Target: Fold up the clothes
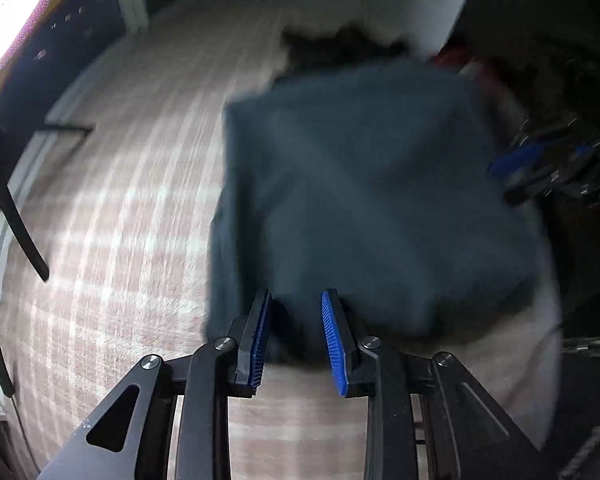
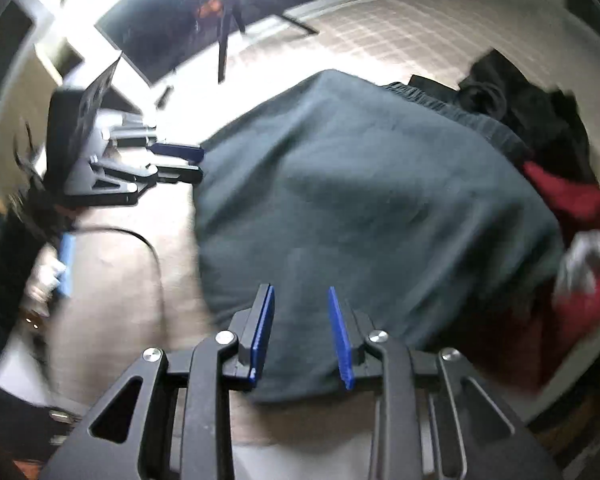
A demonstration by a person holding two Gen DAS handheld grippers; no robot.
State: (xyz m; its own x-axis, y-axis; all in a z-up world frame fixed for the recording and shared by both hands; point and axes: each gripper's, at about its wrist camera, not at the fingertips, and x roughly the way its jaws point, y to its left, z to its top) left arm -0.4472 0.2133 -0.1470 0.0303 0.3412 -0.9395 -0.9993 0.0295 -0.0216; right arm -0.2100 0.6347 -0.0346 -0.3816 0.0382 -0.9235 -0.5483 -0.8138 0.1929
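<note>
Your left gripper (image 1: 296,330) hangs over the near edge of the dark teal garment (image 1: 364,200), pointing steeply down, its blue pads (image 1: 334,340) parted. In the left wrist view the cloth's near hem shows in the gap between them, but blur hides any contact; I judge the pads are clear of it, so treat this hand as released. Your right gripper (image 2: 302,332) stands the same way in its own view: jaws parted, the garment's near hem lying under and between the pads with no sign of pinching, so it too looks let go.

The garment lies just ahead of both grippers on the pale checked bed cover (image 1: 140,200), folded into a rough block. It runs away from you, near hem at the fingertips and far edge up by the dark heap of other clothes (image 2: 520,96). A red garment (image 2: 572,208) sits against its right side.

That layout is what the next fold turns on, as I judge it. The left gripper is nearer the block's left edge, the right gripper nearer its right half by the red cloth, and both share the near hem. Carrying that hem towards the far edge would halve the block along its length.
</note>
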